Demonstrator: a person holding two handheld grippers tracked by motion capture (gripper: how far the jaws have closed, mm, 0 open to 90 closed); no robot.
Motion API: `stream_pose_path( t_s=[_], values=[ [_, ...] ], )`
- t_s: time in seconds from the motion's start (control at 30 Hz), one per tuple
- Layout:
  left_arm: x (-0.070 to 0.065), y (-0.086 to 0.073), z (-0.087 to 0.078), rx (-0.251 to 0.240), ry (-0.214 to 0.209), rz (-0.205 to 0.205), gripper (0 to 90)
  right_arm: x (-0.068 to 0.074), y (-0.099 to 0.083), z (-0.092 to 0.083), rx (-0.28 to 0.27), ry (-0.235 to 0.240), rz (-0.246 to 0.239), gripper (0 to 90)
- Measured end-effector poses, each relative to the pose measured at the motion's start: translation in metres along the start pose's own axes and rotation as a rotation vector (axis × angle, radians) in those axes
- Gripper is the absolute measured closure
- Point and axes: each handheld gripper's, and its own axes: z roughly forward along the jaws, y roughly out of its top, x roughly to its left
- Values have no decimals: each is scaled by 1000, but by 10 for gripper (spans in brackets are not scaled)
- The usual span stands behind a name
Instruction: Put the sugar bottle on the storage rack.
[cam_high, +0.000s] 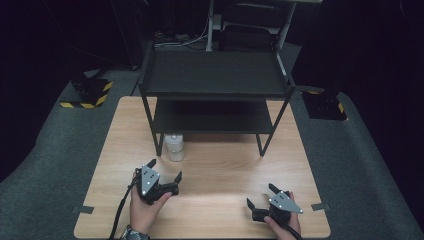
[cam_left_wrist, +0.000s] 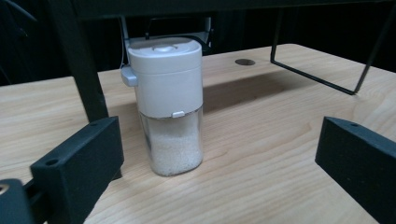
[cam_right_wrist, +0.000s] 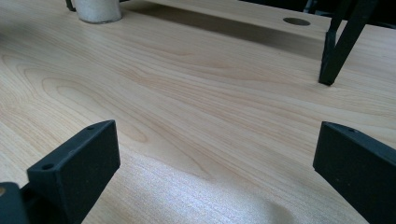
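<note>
L hand-held gripper (cam_left_wrist: 219, 163) jaws apart; shaker (cam_left_wrist: 167, 105) upright, spout prob. left.

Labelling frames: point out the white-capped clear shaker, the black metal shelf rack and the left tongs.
White-capped clear shaker (cam_left_wrist: 169, 79), left gripper view, white cap.
Black metal shelf rack (cam_high: 214, 74), high view, top shelf.
Left tongs (cam_high: 165, 171), high view, between tips.

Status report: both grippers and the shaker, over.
Left gripper open, facing shaker. Right gripper open, empty. Shaker upright beside rack leg.

High view looks down; both claw views skim low, sharing the shaker (cam_left_wrist: 169, 107) and table (cam_high: 220, 165).
</note>
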Motion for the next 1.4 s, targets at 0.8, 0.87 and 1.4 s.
stream_pose_path(
  t_s=[0.8,0.87,1.4],
  values=[
    [-9,3,77,13,111,-50,83,-3,-3,-1,-17,9,10,3],
    [-12,3,82,9,129,-52,104,-3,-3,-1,-18,10,11,3],
    [-32,-7,101,-45,251,-87,303,-5,-5,-1,-32,12,23,3]
  ],
)
